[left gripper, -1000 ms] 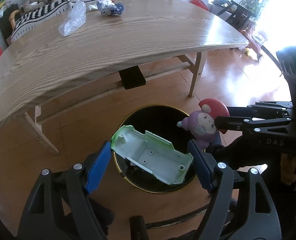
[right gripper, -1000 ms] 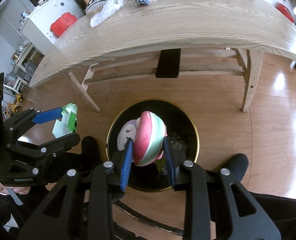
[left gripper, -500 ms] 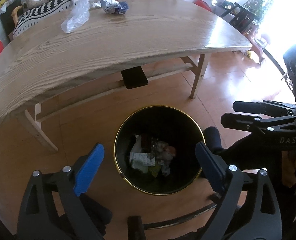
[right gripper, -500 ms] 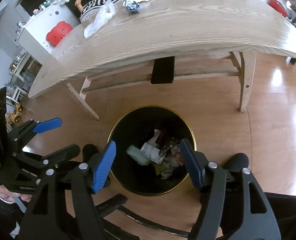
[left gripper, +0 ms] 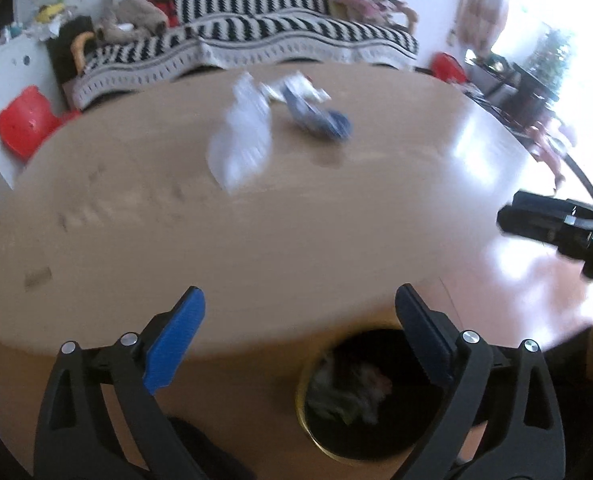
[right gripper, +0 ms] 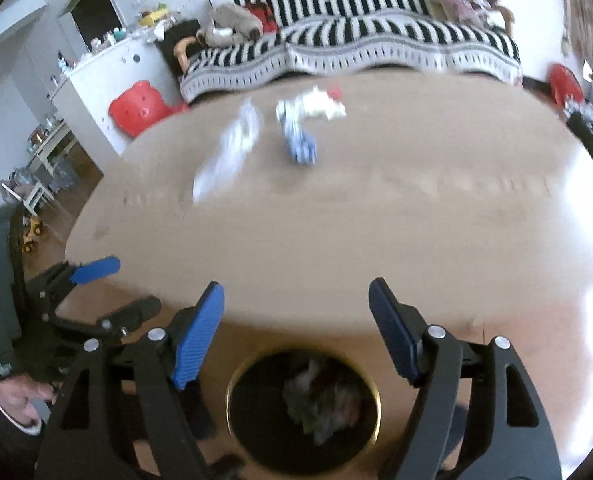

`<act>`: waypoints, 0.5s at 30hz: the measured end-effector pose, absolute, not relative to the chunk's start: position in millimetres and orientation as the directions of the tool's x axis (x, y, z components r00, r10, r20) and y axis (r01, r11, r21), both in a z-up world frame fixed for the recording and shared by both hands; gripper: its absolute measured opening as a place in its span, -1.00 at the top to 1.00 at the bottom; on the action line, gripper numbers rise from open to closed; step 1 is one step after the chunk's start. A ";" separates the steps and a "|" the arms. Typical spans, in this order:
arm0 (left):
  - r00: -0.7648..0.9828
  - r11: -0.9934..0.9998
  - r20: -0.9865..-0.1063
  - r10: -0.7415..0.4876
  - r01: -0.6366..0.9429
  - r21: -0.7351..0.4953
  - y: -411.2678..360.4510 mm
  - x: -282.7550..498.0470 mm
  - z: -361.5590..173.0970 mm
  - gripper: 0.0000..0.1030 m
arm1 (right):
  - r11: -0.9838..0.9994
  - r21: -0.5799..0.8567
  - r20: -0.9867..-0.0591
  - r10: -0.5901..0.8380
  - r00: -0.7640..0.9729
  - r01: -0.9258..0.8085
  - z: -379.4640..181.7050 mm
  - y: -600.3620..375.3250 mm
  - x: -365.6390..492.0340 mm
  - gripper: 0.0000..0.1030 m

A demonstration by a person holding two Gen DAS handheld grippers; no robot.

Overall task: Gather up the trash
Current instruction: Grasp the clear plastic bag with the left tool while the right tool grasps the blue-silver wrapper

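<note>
Both views are smeared by motion. My left gripper (left gripper: 299, 300) is opening, wide, with nothing between its blue pads. My right gripper (right gripper: 296, 292) is also opening and holds nothing. Both hang above the near edge of the wooden table (left gripper: 136, 248), with the black gold-rimmed bin (left gripper: 302, 408) (right gripper: 229, 400) on the floor below them, holding mixed trash. Far across the table lie a clear plastic bag (left gripper: 242, 140) (right gripper: 228, 152) and a crumpled blue-and-white wrapper (left gripper: 318, 118) (right gripper: 298, 142), with white crumpled paper (right gripper: 320, 106) behind it.
A black-and-white striped sofa (right gripper: 356, 48) with soft toys runs behind the table. A red chair (right gripper: 138, 108) and a white cabinet (right gripper: 92, 76) stand at the far left. A hand (right gripper: 20, 400) holds the left gripper. Bright window light washes out the right side.
Both grippers opened over the bin; the green plastic shell and the striped toy dropped in. Both then rose, so the tabletop and its trash fill the views.
</note>
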State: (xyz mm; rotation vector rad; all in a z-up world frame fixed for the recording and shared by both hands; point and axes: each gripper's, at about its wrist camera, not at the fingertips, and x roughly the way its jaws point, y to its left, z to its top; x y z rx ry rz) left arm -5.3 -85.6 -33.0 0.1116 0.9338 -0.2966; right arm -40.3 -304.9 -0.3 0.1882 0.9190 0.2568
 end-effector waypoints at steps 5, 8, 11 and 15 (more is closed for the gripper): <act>0.581 0.960 -0.799 -0.156 0.280 0.016 -92.1 75.1 -34.0 -0.81 | 0.942 0.302 -0.750 0.329 0.573 -0.145 2.7 -294.9 64.6 -0.42; 0.573 0.961 -0.805 -0.152 0.278 0.016 -95.3 114.0 -46.2 -0.81 | 0.949 0.281 -0.776 0.313 0.547 -0.145 -15.6 -284.1 119.0 -0.42; 0.569 0.967 -0.812 -0.130 0.255 0.024 -93.1 141.3 -61.6 -0.81 | 0.956 0.250 -0.795 0.293 0.531 -0.154 -35.3 -273.6 153.2 -0.42; 0.538 0.977 -0.830 -0.144 0.212 -0.032 -82.4 168.6 -77.6 -0.81 | 0.960 0.238 -0.816 0.279 0.507 -0.146 -63.7 -267.2 181.5 -0.42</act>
